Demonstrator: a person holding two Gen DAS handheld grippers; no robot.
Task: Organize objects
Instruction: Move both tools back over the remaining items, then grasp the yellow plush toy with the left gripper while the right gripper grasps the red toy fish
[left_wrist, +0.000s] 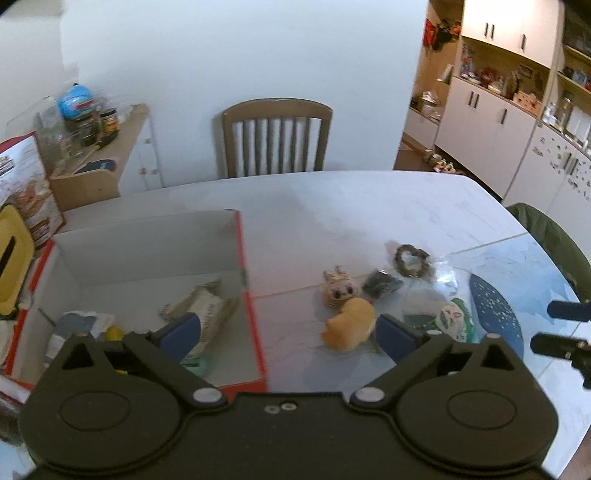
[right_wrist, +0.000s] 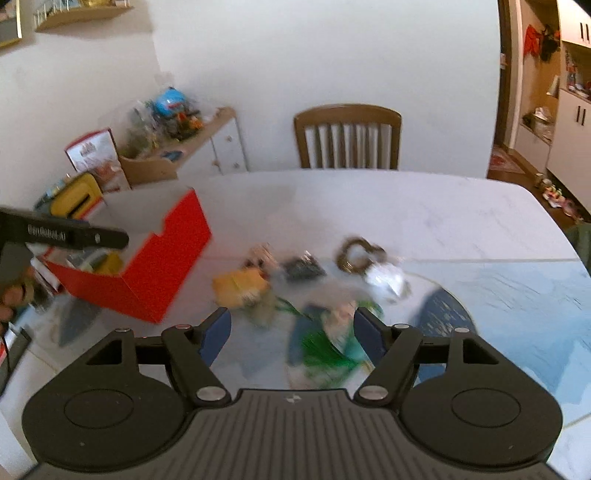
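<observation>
the left gripper (left_wrist: 284, 332) is being held with fingers apart and empty; the soft orange plush toy (left_wrist: 349, 325) is lying on the white marble table (left_wrist: 369, 206) just inside its right finger. being light and squashy, it is best pinched across the body. the right gripper (right_wrist: 291, 332) is likewise spread, nothing held.

both wrist views face chair (left_wrist: 276, 137) across table (left_wrist: 369, 206).

Black tongs (left_wrist: 286, 332), blue pads (left_wrist: 181, 332), silver pivot screws.
</observation>
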